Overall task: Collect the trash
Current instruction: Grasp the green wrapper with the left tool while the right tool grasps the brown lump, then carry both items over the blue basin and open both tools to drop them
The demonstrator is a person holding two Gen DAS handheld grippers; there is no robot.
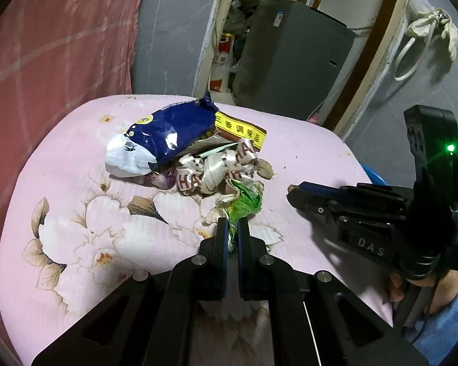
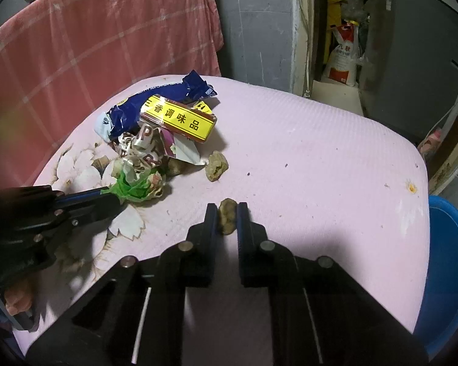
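Two hand-held grippers are working over a pink floral-printed table point(image 1: 76, 158), both pointing steeply downward toward its surface. Behind the table a pink checked cloth point(image 2: 76, 36) is hanging, and a blue basin point(image 2: 448, 259) is sitting just beside the table's right edge. Near the far left of the tabletop a heap of trash is lying: a blue and white snack bag point(image 1: 168, 134) is resting on top, a yellow-labelled packet point(image 2: 180, 119) is leaning against it, and a tangle of lettered white ribbon point(image 1: 216, 167) is spilling out below them. At the near edge of that heap, the left gripper point(image 1: 232, 224) is reaching in from the left side of the right wrist view, its jaws clenched on a crumpled green plastic scrap point(image 1: 244, 201) that is still touching the pile. Well apart from it, toward the middle of the table, the right gripper point(image 2: 227, 210) is bracketing a small brown lump point(image 2: 227, 215), which is sitting on the tabletop between the two fingers; whether the pads are pressing on it cannot be told. A second brown lump point(image 2: 216, 164) is lying between that one and the heap. A person's hand point(image 1: 412, 289) is grasping the right gripper's handle at the lower right of the left wrist view.
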